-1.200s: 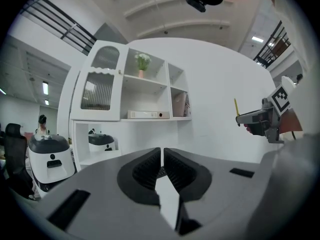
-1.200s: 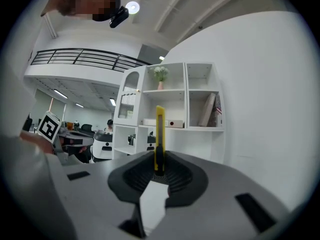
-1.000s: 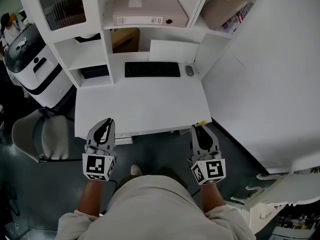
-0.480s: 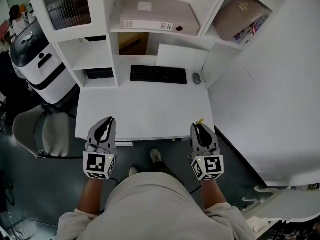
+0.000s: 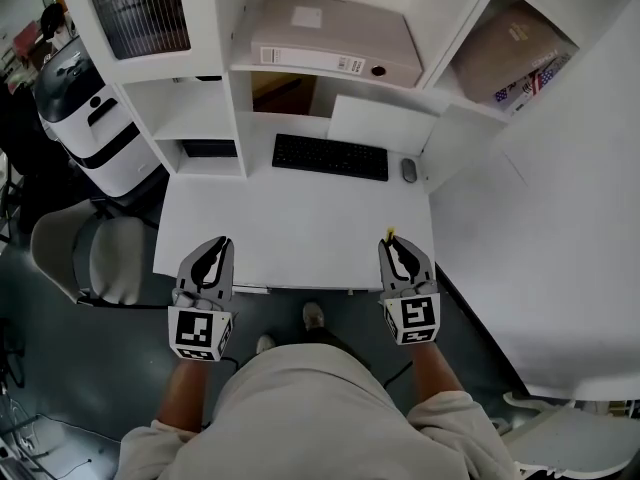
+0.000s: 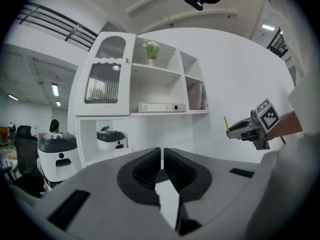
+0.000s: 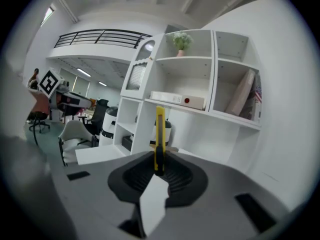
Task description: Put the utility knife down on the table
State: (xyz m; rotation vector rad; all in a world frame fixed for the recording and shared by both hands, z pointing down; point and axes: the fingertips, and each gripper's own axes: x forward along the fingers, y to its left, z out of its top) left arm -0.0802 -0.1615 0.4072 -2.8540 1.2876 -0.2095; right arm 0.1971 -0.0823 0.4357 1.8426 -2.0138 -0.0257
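Note:
My right gripper (image 5: 393, 243) is shut on a slim yellow utility knife (image 7: 159, 134), which stands upright between its pads. The knife's yellow tip (image 5: 391, 236) pokes out over the front right edge of the white table (image 5: 290, 228). My left gripper (image 5: 212, 255) hovers at the table's front left edge; its jaws are closed together with nothing between them (image 6: 162, 163). From the left gripper view, the right gripper (image 6: 247, 129) and the knife tip (image 6: 226, 123) show at the right.
A black keyboard (image 5: 330, 156) and a mouse (image 5: 407, 170) lie at the back of the table. White shelves above hold a binder (image 5: 335, 38) and a box (image 5: 515, 53). A grey chair (image 5: 85, 258) and a white machine (image 5: 90, 118) stand at left. A white wall (image 5: 540, 248) runs along the right.
Both grippers have moved forward toward the table's front edge. The right one, with the knife, has gone further and its tip is now over the table.

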